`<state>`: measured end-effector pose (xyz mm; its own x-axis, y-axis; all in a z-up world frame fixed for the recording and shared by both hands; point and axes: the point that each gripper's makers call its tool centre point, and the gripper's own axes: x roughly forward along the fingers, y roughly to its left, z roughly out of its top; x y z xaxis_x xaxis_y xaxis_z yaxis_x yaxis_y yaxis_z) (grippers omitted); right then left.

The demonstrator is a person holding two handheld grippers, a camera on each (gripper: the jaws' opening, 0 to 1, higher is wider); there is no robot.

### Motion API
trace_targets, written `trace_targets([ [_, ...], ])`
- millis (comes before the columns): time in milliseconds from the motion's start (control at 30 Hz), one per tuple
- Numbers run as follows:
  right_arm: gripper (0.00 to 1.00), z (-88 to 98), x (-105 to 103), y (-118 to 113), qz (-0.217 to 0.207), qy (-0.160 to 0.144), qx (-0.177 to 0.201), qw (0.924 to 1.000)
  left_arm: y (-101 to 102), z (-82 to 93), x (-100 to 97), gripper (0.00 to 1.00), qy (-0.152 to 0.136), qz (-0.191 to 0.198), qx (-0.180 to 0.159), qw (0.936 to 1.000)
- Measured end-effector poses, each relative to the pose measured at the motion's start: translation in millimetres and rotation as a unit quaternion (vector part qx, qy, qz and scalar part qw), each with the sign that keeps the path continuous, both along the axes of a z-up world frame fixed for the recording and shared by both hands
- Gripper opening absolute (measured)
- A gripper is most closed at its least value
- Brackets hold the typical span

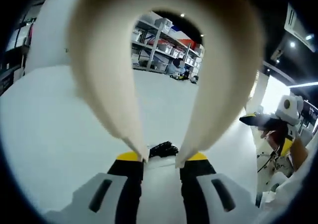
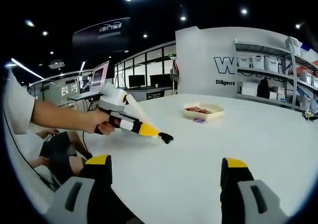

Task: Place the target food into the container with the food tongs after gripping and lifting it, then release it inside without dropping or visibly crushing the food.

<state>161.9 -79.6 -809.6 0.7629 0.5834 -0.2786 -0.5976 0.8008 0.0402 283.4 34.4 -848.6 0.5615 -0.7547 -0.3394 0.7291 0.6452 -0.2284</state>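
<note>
My left gripper [image 1: 163,160] is shut on cream food tongs [image 1: 114,85], whose two arms loop wide close to the lens and taper to tips beside the yellow jaw ends. The tong tips stand apart. A small black piece of food [image 1: 164,148] lies on the white table [image 1: 54,134] right at those tips; I cannot tell whether it is gripped. From the right gripper view, the left gripper [image 2: 149,130] is held low over the table with the black piece [image 2: 166,137] at its tip. A cream tray [image 2: 203,112] with reddish food sits farther back. My right gripper [image 2: 166,167] is open with nothing between its fingers.
A small purple item [image 2: 198,120] lies in front of the tray. A person's forearm [image 2: 59,117] reaches in from the left, with a seated lap [image 2: 57,152] below. Shelves with boxes [image 2: 263,65] line the far wall, and desks with monitors [image 2: 99,77] stand behind.
</note>
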Motion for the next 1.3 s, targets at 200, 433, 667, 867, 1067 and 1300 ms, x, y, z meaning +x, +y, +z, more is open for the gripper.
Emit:
trace_targets([
  [200, 0.88, -1.9, 3, 1, 0.003, 0.002, 0.001, 1.0000, -7, 1.6, 14.8, 0.27, -0.041, -0.063, 0.049, 0.9959],
  [433, 0.88, -5.7, 8, -6, -0.002, 0.008, 0.000, 1.0000, -18, -11.9, 21.6, 0.28, -0.056, -0.129, 0.074, 0.9872],
  [667, 0.88, -6.1, 15, -10, -0.005, 0.011, -0.003, 0.9999, -21, -10.9, 27.2, 0.28, -0.048, -0.154, 0.069, 0.9844],
  [867, 0.88, -10.6, 18, -10, -0.002, 0.015, -0.009, 0.9998, -26, -11.1, 25.5, 0.29, -0.048, -0.164, 0.071, 0.9827],
  [1067, 0.88, -10.8, 20, -10, 0.000, 0.017, -0.009, 0.9998, -31, -11.5, 24.1, 0.30, -0.048, -0.172, 0.081, 0.9805],
  [1300, 0.88, -10.8, 20, -11, 0.000, 0.018, -0.008, 0.9998, -36, -9.1, 23.2, 0.30, -0.076, -0.186, 0.094, 0.9750],
])
